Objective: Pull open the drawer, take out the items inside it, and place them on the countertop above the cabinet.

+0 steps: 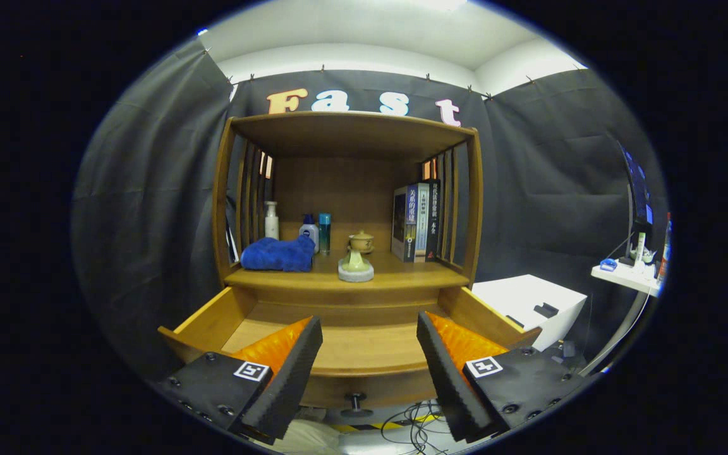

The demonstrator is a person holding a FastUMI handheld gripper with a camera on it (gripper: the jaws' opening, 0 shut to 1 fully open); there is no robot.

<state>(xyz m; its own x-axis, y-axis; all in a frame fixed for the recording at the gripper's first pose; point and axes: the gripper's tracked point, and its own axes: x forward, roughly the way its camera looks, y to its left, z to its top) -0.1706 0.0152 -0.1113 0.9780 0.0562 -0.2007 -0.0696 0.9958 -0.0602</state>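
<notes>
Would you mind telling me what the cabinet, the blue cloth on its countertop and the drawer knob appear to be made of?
The cabinet looks like wood with a warm satin varnish; grain shows on its boards. The blue cloth seems to be soft terry or microfibre, judging by its plush, rumpled folds. The drawer knob looks like dark metal, though it is too small to be sure. The gripper hangs open over the pulled-out drawer.

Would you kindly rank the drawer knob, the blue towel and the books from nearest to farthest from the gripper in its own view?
The gripper is open, holding nothing.
1. Drawer knob: on the open drawer's front, low between the fingers.
2. Blue towel: on the countertop, beyond the drawer, left.
3. Books: upright toward the back, right, slightly farther than the towel.
</notes>
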